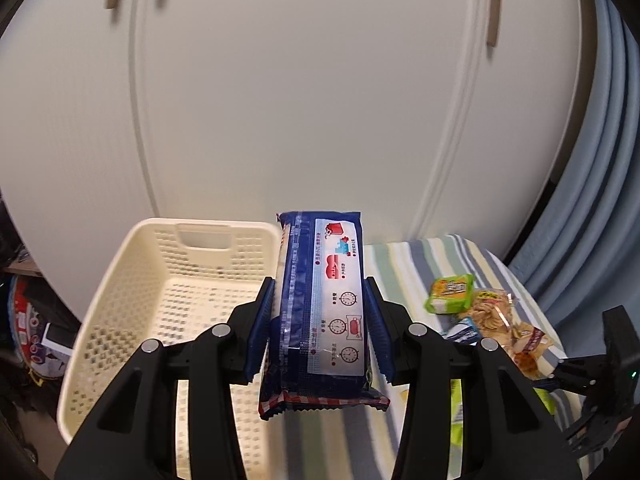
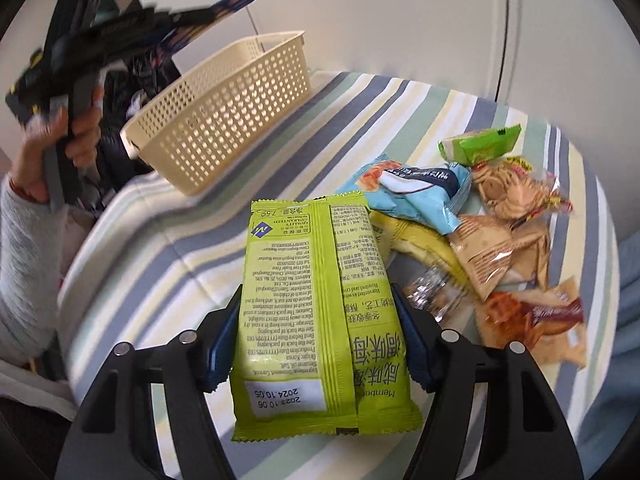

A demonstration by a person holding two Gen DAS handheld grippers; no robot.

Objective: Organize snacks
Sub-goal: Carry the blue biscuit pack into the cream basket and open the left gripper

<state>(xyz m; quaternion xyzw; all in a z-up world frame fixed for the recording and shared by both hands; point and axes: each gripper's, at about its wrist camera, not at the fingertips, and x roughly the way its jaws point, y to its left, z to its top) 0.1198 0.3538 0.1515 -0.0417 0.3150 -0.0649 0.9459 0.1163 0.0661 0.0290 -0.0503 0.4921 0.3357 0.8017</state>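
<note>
Right wrist: striped cloth (image 2: 280, 128), white doors (image 2: 400, 12).

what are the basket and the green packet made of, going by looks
The basket looks like rigid cream plastic with a matte finish: moulded perforated walls and a cut-out handle. The green packet looks like thin glossy printed film, probably plastic or foil-lined: crimped ends and a back seam.

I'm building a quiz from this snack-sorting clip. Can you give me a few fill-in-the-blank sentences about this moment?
1. The left gripper is shut on a ____ packet.
2. The right gripper is shut on a ____ packet.
3. The cream basket currently holds ____ snacks.
4. The loose snack pile lies on a ____ cloth.

Missing words: blue; green; no; striped
</note>
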